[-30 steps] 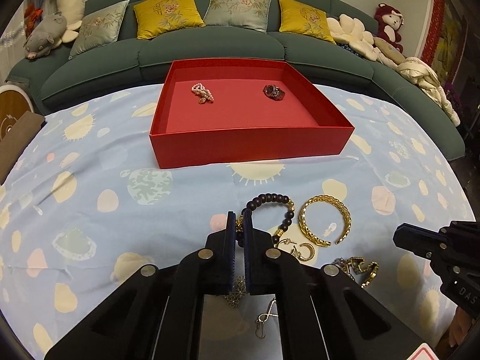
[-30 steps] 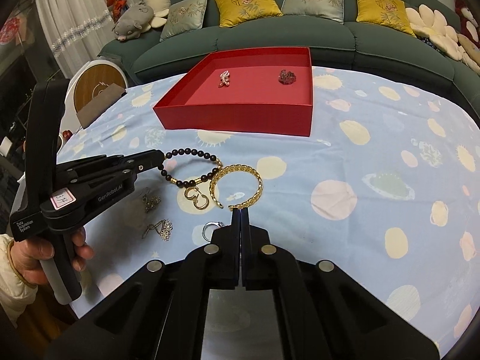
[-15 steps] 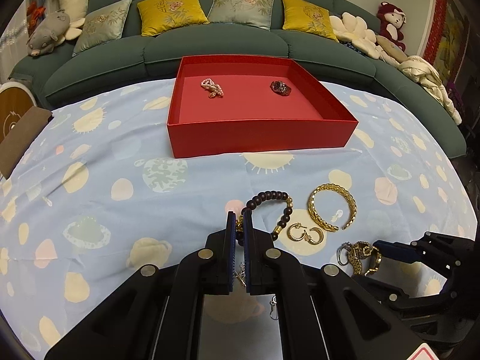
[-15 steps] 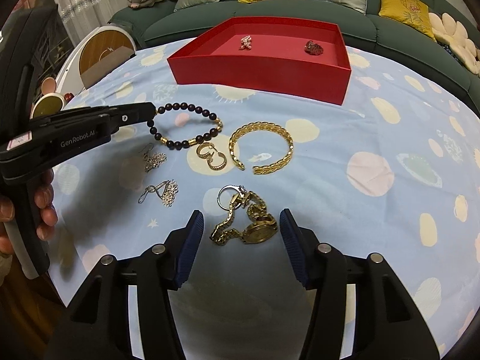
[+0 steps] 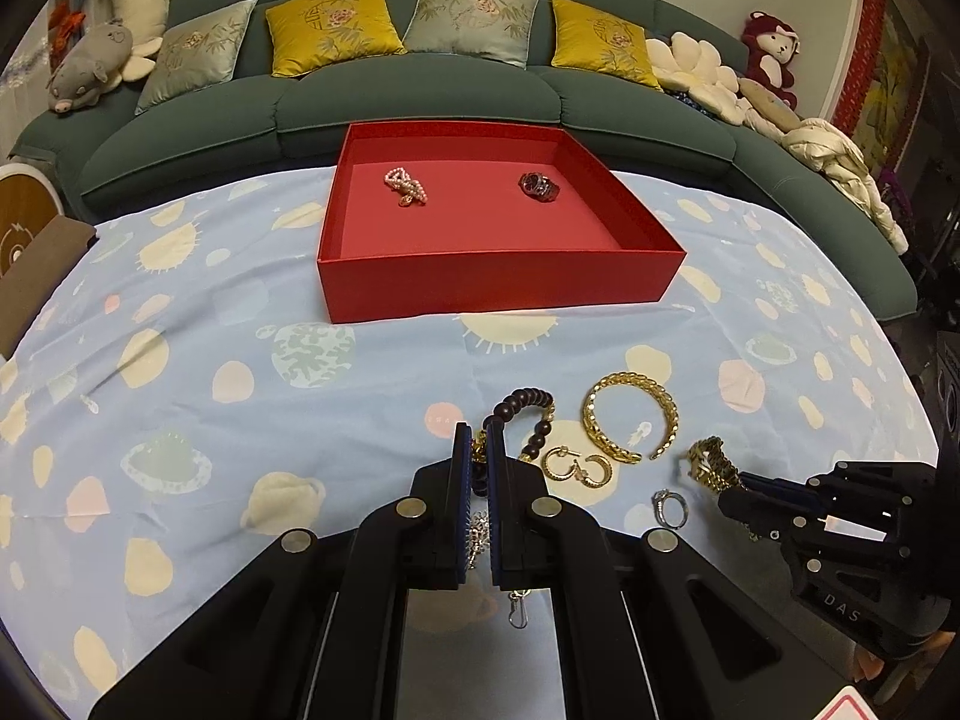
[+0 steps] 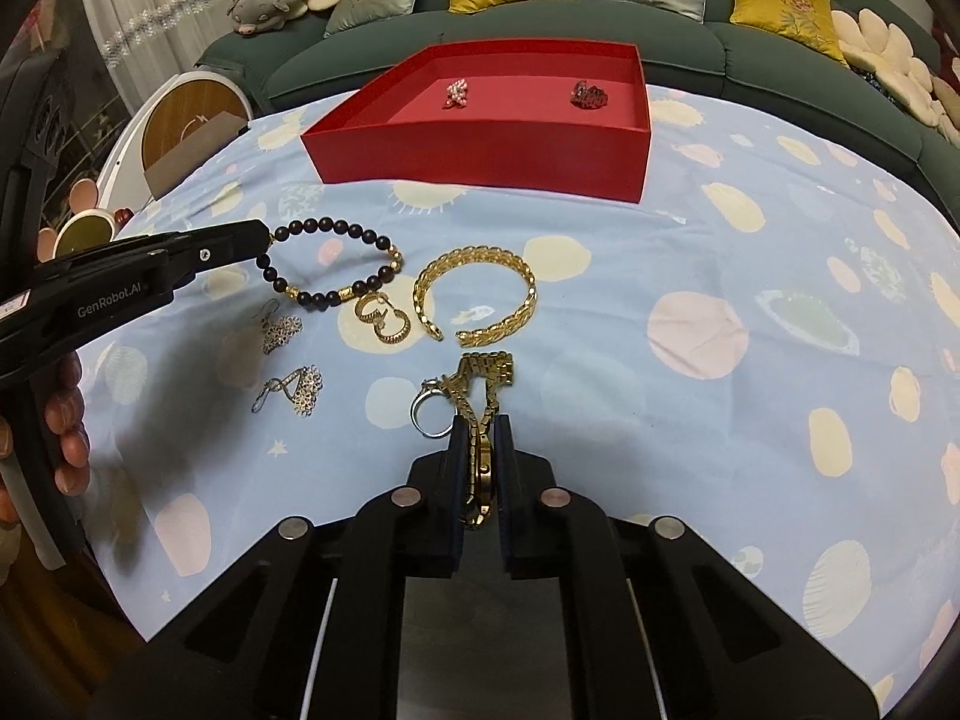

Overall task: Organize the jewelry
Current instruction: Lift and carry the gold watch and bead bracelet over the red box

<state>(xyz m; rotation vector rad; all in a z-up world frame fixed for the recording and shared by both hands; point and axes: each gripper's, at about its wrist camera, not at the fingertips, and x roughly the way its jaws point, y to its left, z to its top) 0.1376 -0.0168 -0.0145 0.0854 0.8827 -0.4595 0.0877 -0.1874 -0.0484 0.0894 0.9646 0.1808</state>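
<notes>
A red box (image 5: 498,285) (image 6: 480,156) stands on the far side of the table with a pearl piece (image 5: 405,185) and a dark red piece (image 5: 538,186) inside. My left gripper (image 5: 479,438) (image 6: 264,240) is shut on the dark bead bracelet (image 5: 528,408) (image 6: 336,264), which lies on the cloth. My right gripper (image 6: 480,426) (image 5: 729,495) is shut on the gold watch (image 6: 480,384) (image 5: 711,465). A gold cuff bangle (image 6: 477,294) (image 5: 630,420), gold hoop earrings (image 6: 384,318) (image 5: 576,465) and a silver ring (image 6: 429,411) (image 5: 669,507) lie between them.
Two filigree drop earrings (image 6: 288,360) lie left of the ring. The table has a light blue patterned cloth (image 6: 720,300). A green sofa (image 5: 420,96) with cushions curves behind the table. A round wooden stool (image 6: 186,120) stands at the left.
My right gripper opened, moved forward over the gold watch and closed on it. My left gripper stayed shut on the bead bracelet, with the view shifting slightly.
</notes>
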